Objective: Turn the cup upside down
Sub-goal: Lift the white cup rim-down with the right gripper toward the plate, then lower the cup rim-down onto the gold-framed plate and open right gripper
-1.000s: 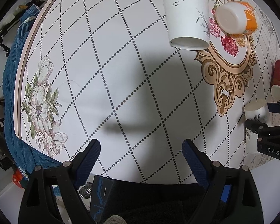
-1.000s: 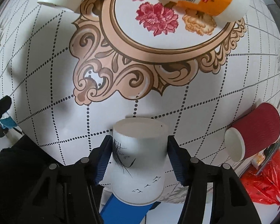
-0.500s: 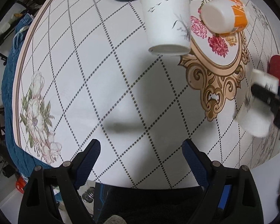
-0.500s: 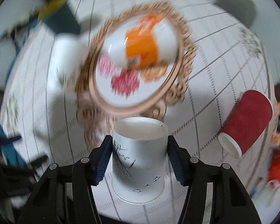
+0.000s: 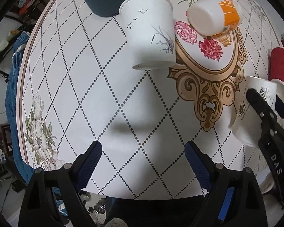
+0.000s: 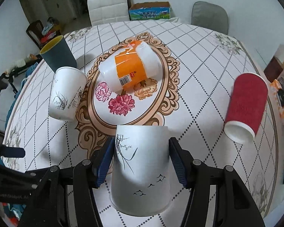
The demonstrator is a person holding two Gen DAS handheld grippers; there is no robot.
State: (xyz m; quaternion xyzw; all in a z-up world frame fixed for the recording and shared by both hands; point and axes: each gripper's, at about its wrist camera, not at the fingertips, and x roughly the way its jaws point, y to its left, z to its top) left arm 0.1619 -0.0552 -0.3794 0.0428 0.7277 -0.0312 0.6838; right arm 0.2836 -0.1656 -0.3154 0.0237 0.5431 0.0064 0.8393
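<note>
1. The right tool [image 6: 142,160] is gripping the white cup [image 6: 141,170] by its sides, mouth toward the camera and base pointing away, over the near part of the surface [image 6: 198,79].
2. To do this well, I judge the wrist should be finishing the turn until the rim is level, then lowering straight down before releasing.
3. The left tool [image 5: 143,162] is hanging wide apart and holding nothing.
4. Ahead and left of the right tool, a second white cup [image 6: 67,93] and a dark cup [image 6: 56,54] are standing upright; their contents cannot be seen.
5. Ahead, an orange-banded cup [image 6: 129,70] is lying on its side; to the right, a red cup [image 6: 245,107] is lying too, showing an empty mouth.
</note>
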